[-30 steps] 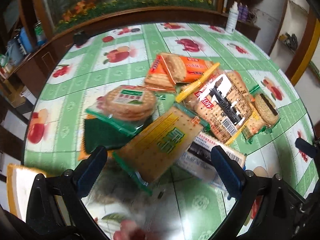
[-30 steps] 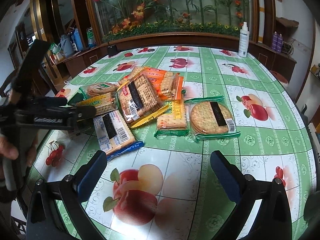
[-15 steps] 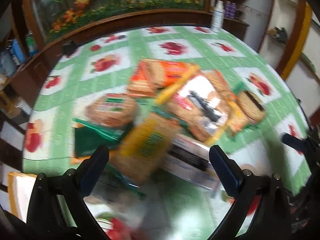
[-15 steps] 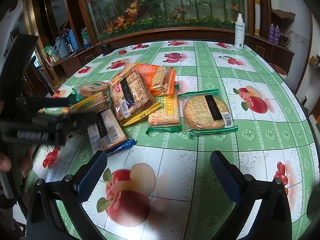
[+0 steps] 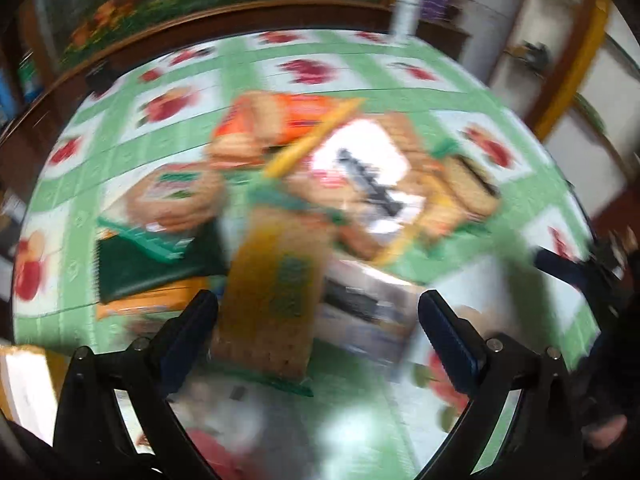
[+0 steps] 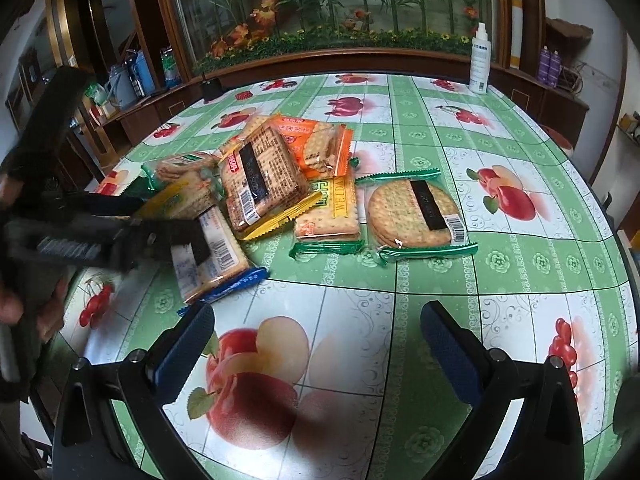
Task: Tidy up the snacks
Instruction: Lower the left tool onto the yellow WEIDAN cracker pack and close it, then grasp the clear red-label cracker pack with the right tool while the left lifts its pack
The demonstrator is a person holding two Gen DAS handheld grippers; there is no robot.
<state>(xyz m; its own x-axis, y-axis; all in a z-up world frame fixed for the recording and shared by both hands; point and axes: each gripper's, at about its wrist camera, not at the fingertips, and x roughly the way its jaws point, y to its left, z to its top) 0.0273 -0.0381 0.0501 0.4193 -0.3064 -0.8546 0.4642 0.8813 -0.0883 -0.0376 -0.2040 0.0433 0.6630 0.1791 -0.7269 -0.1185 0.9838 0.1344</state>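
Note:
Several cracker packs lie in a loose heap on the round table (image 6: 500, 280). In the blurred left wrist view my left gripper (image 5: 318, 312) is open, its fingers either side of a yellow cracker pack (image 5: 276, 280). In the right wrist view the left gripper (image 6: 160, 224) reaches in from the left over the yellow pack (image 6: 180, 196) and a blue-edged pack (image 6: 212, 256). A round cracker pack (image 6: 416, 212), a green-edged square pack (image 6: 330, 216), a large yellow-edged pack (image 6: 260, 180) and orange packs (image 6: 316, 140) lie further right. My right gripper (image 6: 318, 332) is open and empty, above bare table near the front.
A white spray bottle (image 6: 479, 60) stands at the table's far edge. A small black object (image 6: 210, 90) sits at the far left edge. Wooden cabinets and a flower display stand behind the table. A dark green pack (image 5: 152, 264) lies left of the yellow one.
My left gripper has moved forward and right over the heap, so the yellow pack now lies between its fingers. The right gripper has barely moved.

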